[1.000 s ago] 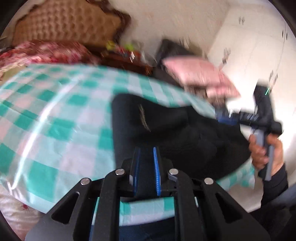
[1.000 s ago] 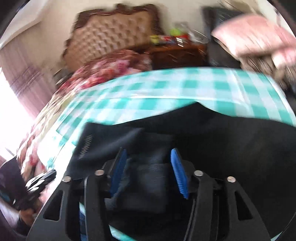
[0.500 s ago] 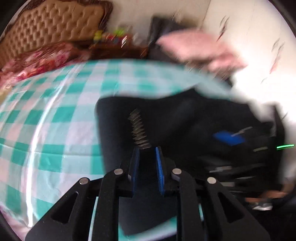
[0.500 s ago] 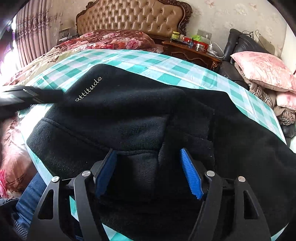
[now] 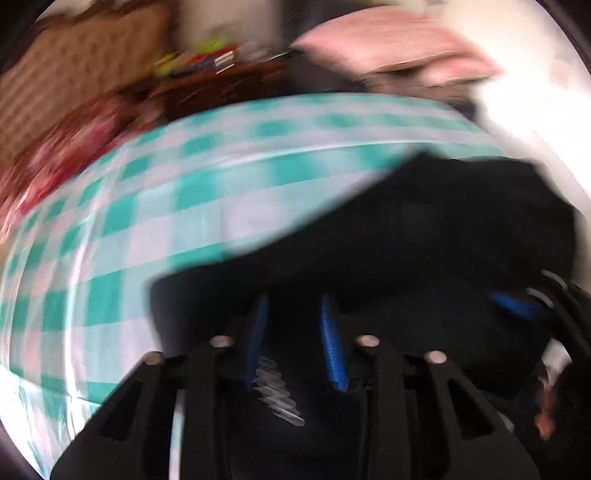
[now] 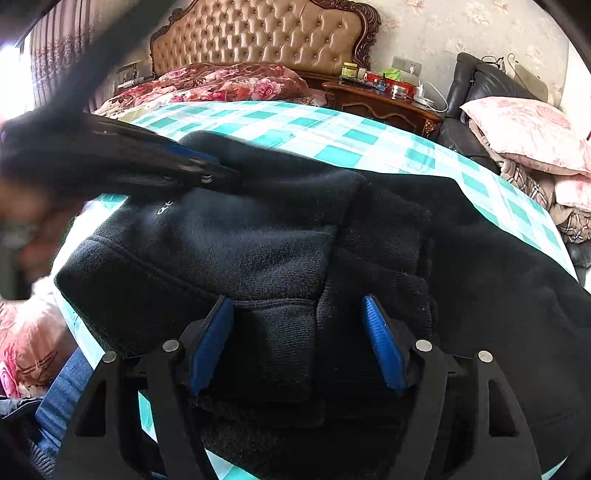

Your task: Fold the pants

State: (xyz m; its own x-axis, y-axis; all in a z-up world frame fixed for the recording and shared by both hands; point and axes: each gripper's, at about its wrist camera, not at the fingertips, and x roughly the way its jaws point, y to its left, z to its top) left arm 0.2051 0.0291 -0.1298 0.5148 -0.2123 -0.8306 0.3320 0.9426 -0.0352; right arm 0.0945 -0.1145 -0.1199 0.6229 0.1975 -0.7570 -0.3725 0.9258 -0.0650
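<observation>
The black fleece pants (image 6: 280, 236) lie bunched on the green-and-white checked sheet (image 6: 332, 136), with one layer folded over another. My right gripper (image 6: 299, 314) is open, its blue pads on either side of a thick fold near the front edge. My left gripper (image 5: 293, 321) is partly open over the black pants (image 5: 443, 236); this view is heavily blurred. In the right wrist view the left gripper (image 6: 207, 171) reaches in from the left, low over the pants near their white lettering.
A tufted headboard (image 6: 258, 33) and a floral quilt (image 6: 221, 81) are at the far end. A wooden nightstand (image 6: 384, 99) with small items and pink pillows (image 6: 524, 125) stand at the far right. The bed edge runs along the front left.
My left gripper has swung right across the pants and its jaws have opened a little. My right gripper has stayed open around the same fold.
</observation>
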